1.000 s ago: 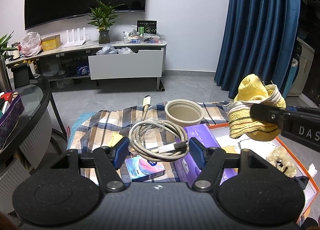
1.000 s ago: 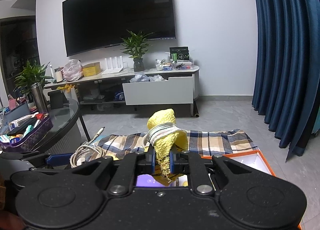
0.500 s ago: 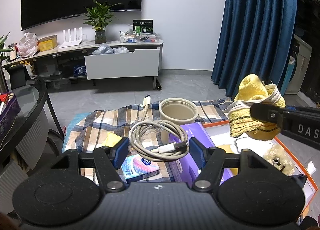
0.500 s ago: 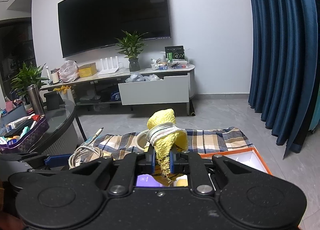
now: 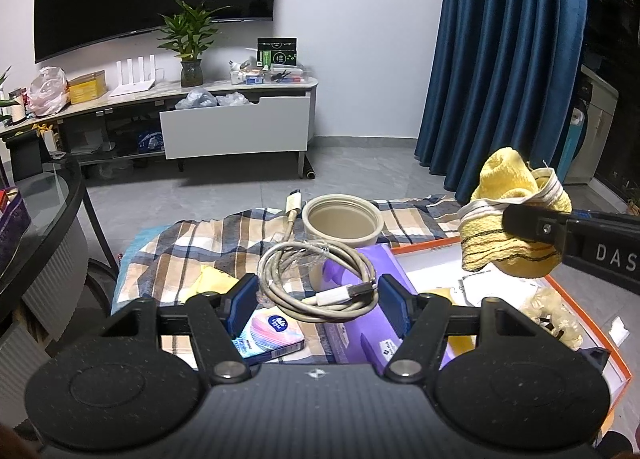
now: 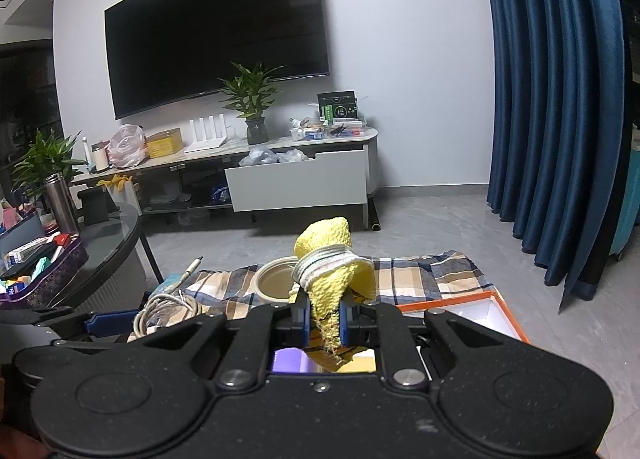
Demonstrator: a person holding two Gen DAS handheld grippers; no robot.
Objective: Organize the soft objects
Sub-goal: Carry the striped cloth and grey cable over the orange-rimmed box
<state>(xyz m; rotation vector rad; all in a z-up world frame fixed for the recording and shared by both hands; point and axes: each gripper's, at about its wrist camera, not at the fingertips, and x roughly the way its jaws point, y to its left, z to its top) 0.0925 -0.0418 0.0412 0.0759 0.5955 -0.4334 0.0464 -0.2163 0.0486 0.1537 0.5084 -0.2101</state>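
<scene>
Between the right gripper's [image 6: 323, 321] blue pads [image 6: 300, 319], a yellow sock [image 6: 328, 283], pinched at its lower half, jaws closed tight on the cloth. Terry-knit, bright yellow, thin dark stripes low down, a white-and-grey ribbed cuff [image 6: 325, 257] folded over the middle, rounded toe standing up above the cuff, frayed end hanging below the pads. Held in the air above the orange tray [image 6: 500, 309] and the plaid cloth [image 6: 420, 279], well clear of both. Seen from the left wrist: same sock [image 5: 516, 215] bunched into a lump at the tip of the right gripper [image 5: 532, 225], over the tray's near corner [image 5: 424, 249]. Left gripper [image 5: 318, 301] with jaws wide apart, a coiled grey cable [image 5: 316, 279] lying between its pads; whether the pads touch it, hard to tell. Behind the cable, a beige bowl [image 5: 342, 221] upright on the plaid cloth [image 5: 192, 247]; beside it a purple box [image 5: 360, 323] and a tissue pack [image 5: 268, 333]. Pale fluffy item [image 5: 554, 313] inside the tray, near its right rim.
</scene>
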